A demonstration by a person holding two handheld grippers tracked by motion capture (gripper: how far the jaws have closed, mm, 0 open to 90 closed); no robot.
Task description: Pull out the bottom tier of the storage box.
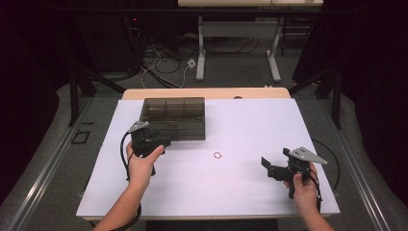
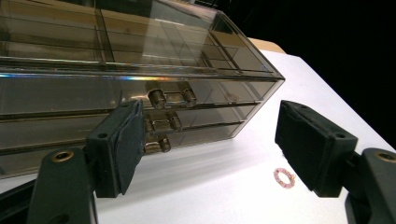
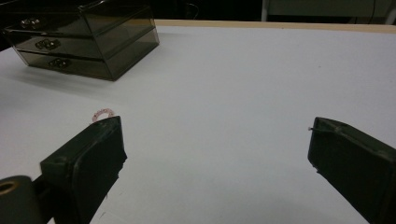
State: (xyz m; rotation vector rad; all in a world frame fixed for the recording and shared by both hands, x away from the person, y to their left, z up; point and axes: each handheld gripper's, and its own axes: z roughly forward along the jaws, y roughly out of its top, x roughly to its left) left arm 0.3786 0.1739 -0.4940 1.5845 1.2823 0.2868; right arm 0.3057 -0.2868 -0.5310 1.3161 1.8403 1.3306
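A smoky clear drawer box with three stacked drawers stands at the back left of the white table. In the left gripper view the box is close ahead, and its metal handles face me. My left gripper points at the box front, jaws open and nothing between them; the same gripper shows bare table in its gap. A small pink ring lies flat mid-table, ring, ring. My right gripper hovers at the right, wide open and holding nothing; seen from its own camera, the right gripper points toward the ring.
The box sits far left in the right gripper view. Beyond the table's wooden far edge stand desk legs and loose cables on the floor. Dark frames flank both sides.
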